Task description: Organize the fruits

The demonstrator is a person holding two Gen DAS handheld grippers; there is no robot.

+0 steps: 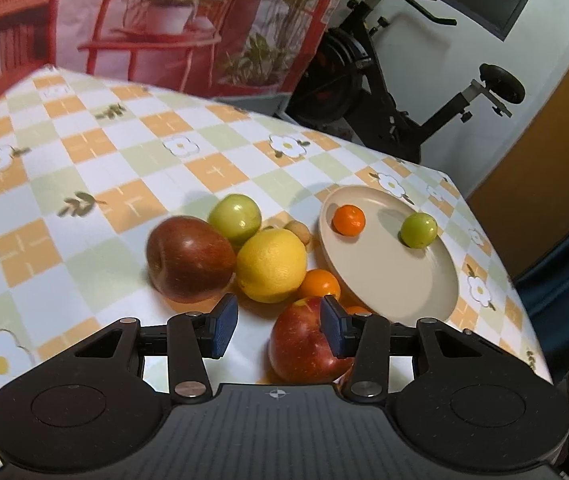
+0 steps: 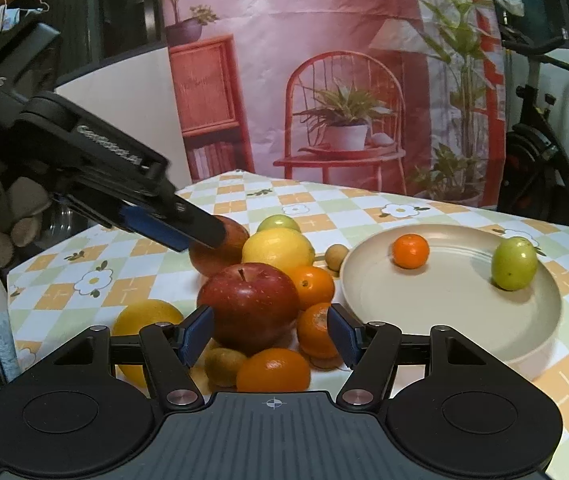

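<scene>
Two fruits sit in the plate (image 2: 424,344).
A small orange (image 2: 410,251) and a green fruit (image 2: 514,263) lie well apart; both claws, left (image 1: 279,329) and right (image 2: 270,334), are apart and hold nothing.

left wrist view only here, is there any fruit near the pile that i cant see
Observer: Yes. The right wrist view shows another yellow fruit on the tablecloth, on the pile's side away from the plate.
Operator: anything else hiding down front
Observer: A small brownish-green fruit lies beside an orange, just in front of the big red apple.
Operator: and where is the right gripper
Observer: The right gripper is open, with its fingers either side of that red apple and not pressing on it.
</scene>
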